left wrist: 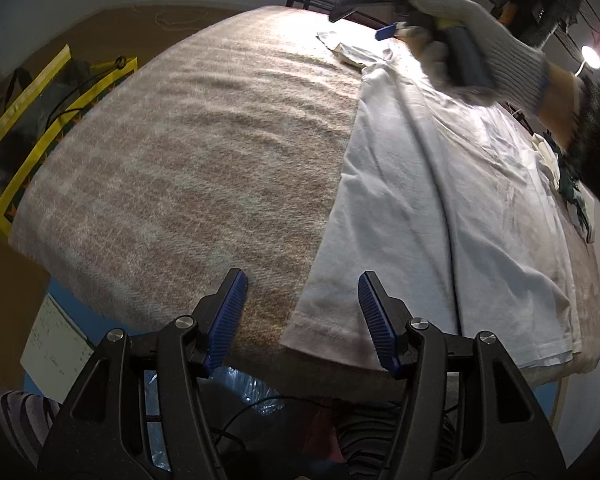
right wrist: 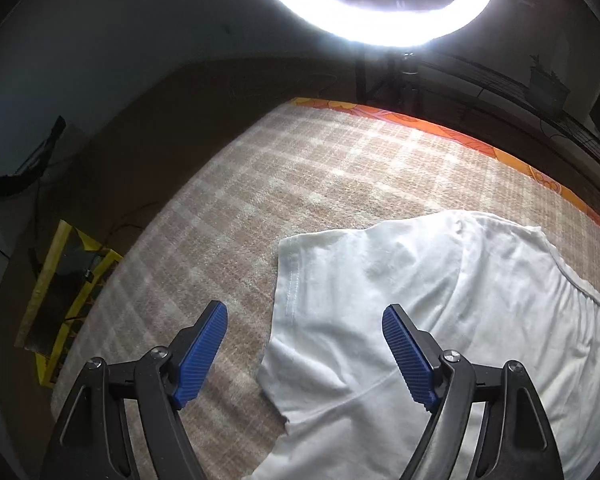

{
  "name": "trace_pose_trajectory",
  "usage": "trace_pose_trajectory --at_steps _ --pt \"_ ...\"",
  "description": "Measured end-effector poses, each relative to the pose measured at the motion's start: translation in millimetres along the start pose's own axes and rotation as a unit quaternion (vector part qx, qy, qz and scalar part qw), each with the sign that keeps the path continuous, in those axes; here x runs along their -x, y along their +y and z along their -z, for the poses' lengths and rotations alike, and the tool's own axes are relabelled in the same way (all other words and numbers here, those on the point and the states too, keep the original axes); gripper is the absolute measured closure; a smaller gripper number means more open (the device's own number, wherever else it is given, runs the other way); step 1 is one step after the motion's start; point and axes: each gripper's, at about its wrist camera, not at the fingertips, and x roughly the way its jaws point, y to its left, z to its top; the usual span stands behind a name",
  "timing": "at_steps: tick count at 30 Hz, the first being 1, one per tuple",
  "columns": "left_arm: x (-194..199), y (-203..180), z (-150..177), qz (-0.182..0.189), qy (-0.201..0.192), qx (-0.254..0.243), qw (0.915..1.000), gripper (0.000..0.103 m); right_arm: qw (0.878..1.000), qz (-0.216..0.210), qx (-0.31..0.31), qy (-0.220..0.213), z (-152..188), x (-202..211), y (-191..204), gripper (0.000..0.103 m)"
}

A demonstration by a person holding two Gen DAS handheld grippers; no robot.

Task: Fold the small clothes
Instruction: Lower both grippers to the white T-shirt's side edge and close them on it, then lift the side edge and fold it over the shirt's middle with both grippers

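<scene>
A white T-shirt lies flat on a beige checked blanket, with a long fold ridge running down its middle. My left gripper is open and empty, hovering at the shirt's near hem corner by the table's front edge. In the left wrist view the right gripper is held by a gloved hand above the shirt's far end. In the right wrist view my right gripper is open and empty above the shirt's sleeve and shoulder; the neckline is at the right.
A bright ring light stands beyond the table's far edge. An orange patterned edge borders the blanket. A yellow frame sits on the floor to the left. More clothes lie at the table's right side.
</scene>
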Motion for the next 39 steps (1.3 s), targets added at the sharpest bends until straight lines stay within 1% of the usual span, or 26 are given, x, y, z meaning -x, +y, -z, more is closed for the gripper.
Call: trace_pose_trajectory --at_steps 1,2,3,4,5,6,7,8,9,10,12,14,15,16,17,20,24,29,34,39 --pt "0.0 -2.2 0.8 -0.003 -0.003 -0.006 1.0 0.045 1.0 0.01 0.007 0.005 -2.2 -6.2 3.1 0.024" --pt "0.3 -4.9 1.9 -0.006 -0.007 -0.014 0.9999 0.048 1.0 0.023 0.015 0.012 -4.8 -13.5 6.7 0.025" --pt "0.1 -6.5 2.8 -0.007 -0.01 -0.02 0.9997 0.06 0.999 0.031 0.021 0.018 -5.8 -18.2 9.1 0.025" --pt "0.3 -8.5 3.6 -0.007 -0.011 -0.027 0.9995 0.069 0.999 0.038 0.028 0.024 -7.1 -23.3 11.7 0.025" --pt "-0.2 -10.1 4.2 -0.004 -0.012 -0.032 0.9994 0.075 0.998 0.046 0.036 0.031 -7.9 -28.3 14.4 0.028" --pt "-0.8 -10.8 3.7 -0.001 -0.012 -0.034 0.9993 0.084 0.997 0.053 0.043 0.038 -8.2 -32.7 15.8 0.03" --pt "-1.1 -11.4 3.4 0.006 -0.01 -0.035 0.9993 0.091 0.996 0.062 0.05 0.047 -8.2 -37.8 16.5 0.037" --pt "-1.6 -12.1 2.8 0.011 -0.009 -0.035 0.9993 0.094 0.995 0.069 0.053 0.056 -7.8 -41.4 15.1 0.046" --pt "-2.1 -12.3 2.0 0.017 -0.007 -0.034 0.9992 0.098 0.994 0.077 0.053 0.065 -7.2 -45.0 13.4 0.046" --pt "-2.1 -12.5 1.3 0.019 -0.006 -0.033 0.9993 0.1 0.994 0.074 0.054 0.06 -7.1 -43.7 12.0 0.047" --pt "-1.4 -12.1 0.5 0.027 -0.005 -0.027 0.9993 0.102 0.994 0.071 0.057 0.059 -6.1 -42.6 8.9 0.053" --pt "2.8 -11.4 -0.7 0.035 -0.008 -0.021 0.9992 0.103 0.994 0.072 0.064 0.057 -7.1 -40.8 7.4 0.072" --pt "5.6 -12.1 -0.8 0.036 -0.012 -0.02 0.9991 0.103 0.994 0.067 0.065 0.057 -8.4 -39.5 5.9 0.079" --pt "9.3 -12.0 -1.2 0.037 -0.016 -0.021 0.999 0.103 0.994 0.064 0.066 0.057 -10.0 -39.3 4.9 0.093" --pt "12.2 -14.2 -1.1 0.039 -0.019 -0.022 0.9988 0.103 0.994 0.064 0.066 0.059 -13.1 -39.2 1.9 0.1" --pt "22.5 -19.7 -3.8 0.044 -0.031 -0.028 0.9981 0.103 0.996 0.052 0.049 0.056 -17.4 -34.5 -9.3 0.102" --pt "31.5 -30.0 -6.5 0.048 -0.041 -0.039 0.9972 0.103 0.999 0.022 0.011 0.032 -19.6 -19.2 -29.7 0.103" --pt "42.8 -47.7 -6.2 0.049 -0.051 -0.061 0.9956 0.103 1.0 -0.011 -0.012 -0.005 -15.3 7.0 -51.1 0.103" --pt "54.2 -70.6 -3.1 0.059 -0.057 -0.092 0.9924 0.103 0.997 -0.047 -0.039 -0.04 -8.1 31.4 -76.7 0.103" --pt "60.9 -101.9 2.1 0.082 -0.055 -0.126 0.9871 0.103 0.991 -0.078 -0.081 -0.072 6.5 58.2 -113.2 0.103"
